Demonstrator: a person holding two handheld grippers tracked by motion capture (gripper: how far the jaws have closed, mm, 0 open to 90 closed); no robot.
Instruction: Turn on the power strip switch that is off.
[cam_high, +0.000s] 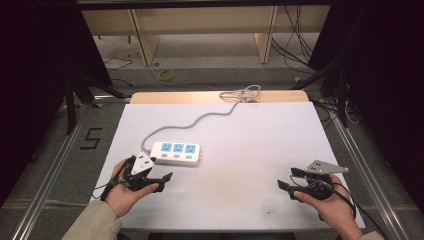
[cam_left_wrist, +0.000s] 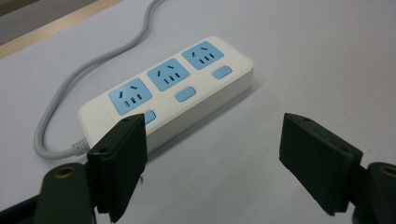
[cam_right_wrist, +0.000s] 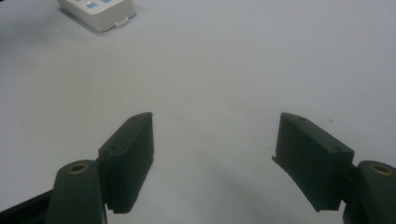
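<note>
A white power strip (cam_high: 176, 152) with three blue sockets and three blue buttons lies left of the middle of the white table top (cam_high: 250, 145). Its grey cord (cam_high: 200, 119) snakes back to a coil at the far edge. My left gripper (cam_high: 164, 182) is open just in front of the strip's left end, with nothing between its jaws. In the left gripper view the power strip (cam_left_wrist: 173, 88) lies close ahead of the open left gripper (cam_left_wrist: 214, 135). My right gripper (cam_high: 286, 178) is open near the front right, apart from the strip. In the right gripper view a corner of the power strip (cam_right_wrist: 100, 11) lies far from the right gripper (cam_right_wrist: 215, 126).
A wooden table edge (cam_high: 215, 96) runs along the back, with the cord's coil (cam_high: 242, 93) on it. Beyond it are wooden furniture legs (cam_high: 142, 42) and loose floor cables (cam_high: 292, 47). A "5" mark (cam_high: 91, 138) is on the floor to the left.
</note>
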